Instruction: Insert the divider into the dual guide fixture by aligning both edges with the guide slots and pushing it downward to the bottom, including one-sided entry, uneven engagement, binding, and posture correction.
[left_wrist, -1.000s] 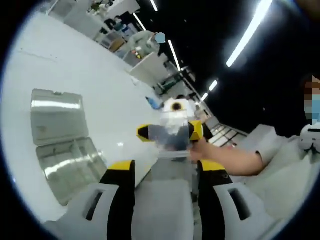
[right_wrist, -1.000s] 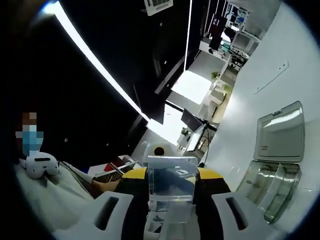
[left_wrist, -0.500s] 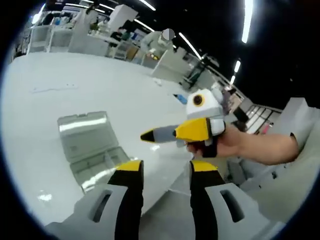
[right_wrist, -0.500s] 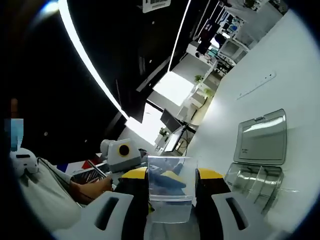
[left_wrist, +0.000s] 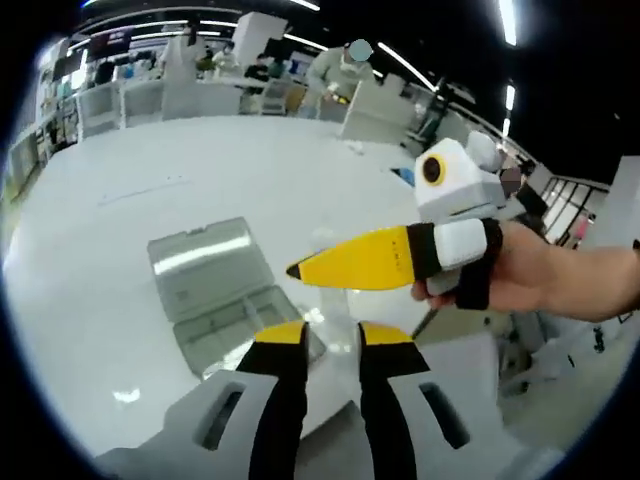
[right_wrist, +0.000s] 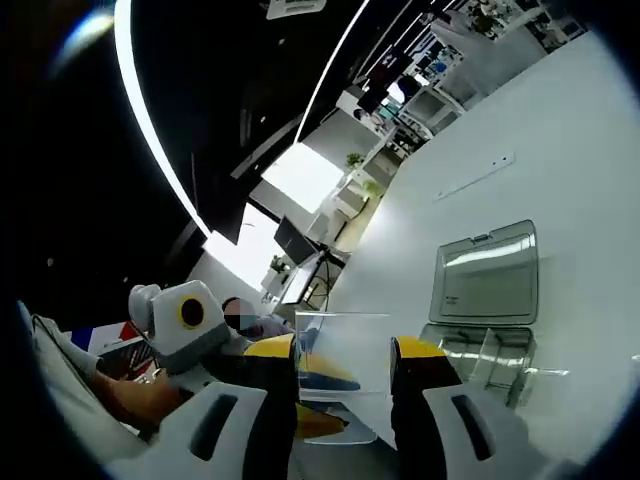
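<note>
A clear plastic box lies open on the white table, its lid (left_wrist: 203, 264) flat behind the slotted base (left_wrist: 240, 325). My left gripper (left_wrist: 333, 336) hovers at the box's near edge, its jaws open by a narrow gap with nothing between them. From the right a hand (left_wrist: 530, 275) brings in my right gripper (left_wrist: 305, 270), seen side-on above the box. In the right gripper view, my right gripper (right_wrist: 343, 352) is shut on the clear divider (right_wrist: 345, 345), held upright. The box (right_wrist: 480, 345) lies beyond it to the right, well apart from the divider.
The white table (left_wrist: 120, 170) stretches far around the box, with its near edge just below my left jaws. Desks and shelves (left_wrist: 250, 70) stand at the back of the room. The left gripper's white body (right_wrist: 185, 325) and a hand sit left of the divider.
My left jaws have narrowed their gap. Both views have swung toward the table, and the right gripper with the divider now sits closer to the box and the left gripper.
</note>
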